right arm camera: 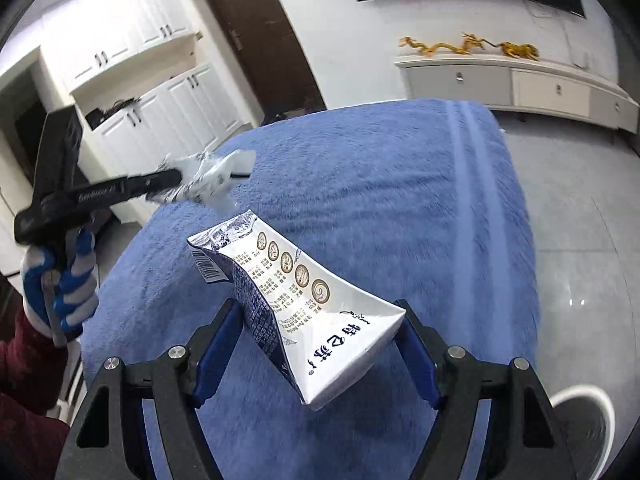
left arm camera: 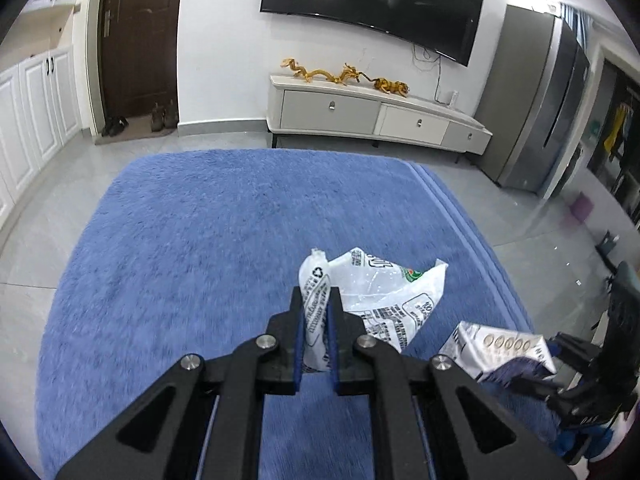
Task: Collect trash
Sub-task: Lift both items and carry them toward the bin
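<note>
My left gripper (left arm camera: 316,304) is shut on a crumpled white printed plastic bag (left arm camera: 384,292), which it holds in the air above the blue rug (left arm camera: 200,240). To its right a white and dark blue milk carton (left arm camera: 500,352) hangs in my right gripper (left arm camera: 568,364). In the right wrist view the dented carton (right arm camera: 304,300) sits tilted between the blue pads, and my right gripper (right arm camera: 316,308) is shut on it across its wide sides. The left gripper (right arm camera: 160,184) with the bag (right arm camera: 208,178) shows at the left, held by a gloved hand (right arm camera: 60,280).
A low white TV stand (left arm camera: 380,116) with golden dragon figures stands against the far wall under a television. A dark door (left arm camera: 140,40) and white cabinets (left arm camera: 36,108) are at the left, a grey fridge (left arm camera: 540,120) at the right. A grey shoe (right arm camera: 580,428) is at the lower right.
</note>
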Action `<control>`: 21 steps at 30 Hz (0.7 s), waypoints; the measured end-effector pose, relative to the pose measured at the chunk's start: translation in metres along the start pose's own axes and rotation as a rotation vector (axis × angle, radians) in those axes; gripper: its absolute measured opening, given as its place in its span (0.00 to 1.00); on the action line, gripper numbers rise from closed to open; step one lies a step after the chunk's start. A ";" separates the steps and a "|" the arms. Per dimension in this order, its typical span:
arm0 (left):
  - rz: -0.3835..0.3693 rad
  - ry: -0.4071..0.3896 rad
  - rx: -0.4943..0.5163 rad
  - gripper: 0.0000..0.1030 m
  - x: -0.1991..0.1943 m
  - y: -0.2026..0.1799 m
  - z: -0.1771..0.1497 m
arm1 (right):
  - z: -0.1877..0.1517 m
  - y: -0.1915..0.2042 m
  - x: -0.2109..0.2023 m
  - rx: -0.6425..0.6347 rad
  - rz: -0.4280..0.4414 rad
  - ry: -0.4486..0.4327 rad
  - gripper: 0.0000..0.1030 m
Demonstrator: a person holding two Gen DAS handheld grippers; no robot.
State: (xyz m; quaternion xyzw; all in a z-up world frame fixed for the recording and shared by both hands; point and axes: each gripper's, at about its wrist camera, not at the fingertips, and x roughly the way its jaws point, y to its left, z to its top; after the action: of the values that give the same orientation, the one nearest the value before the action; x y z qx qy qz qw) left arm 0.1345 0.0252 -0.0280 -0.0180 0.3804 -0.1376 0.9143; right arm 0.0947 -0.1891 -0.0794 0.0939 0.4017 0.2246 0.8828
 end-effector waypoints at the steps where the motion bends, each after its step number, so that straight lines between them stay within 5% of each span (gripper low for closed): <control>1: 0.009 -0.005 0.011 0.08 -0.005 -0.003 -0.005 | -0.002 0.001 -0.003 0.012 0.001 -0.007 0.72; 21: 0.084 -0.080 0.171 0.08 -0.058 -0.058 -0.061 | -0.044 0.016 -0.066 0.077 -0.007 -0.117 0.71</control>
State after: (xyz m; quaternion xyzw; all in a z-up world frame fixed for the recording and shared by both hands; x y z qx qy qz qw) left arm 0.0389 -0.0109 -0.0234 0.0707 0.3311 -0.1305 0.9318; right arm 0.0183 -0.2068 -0.0592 0.1394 0.3581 0.2001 0.9013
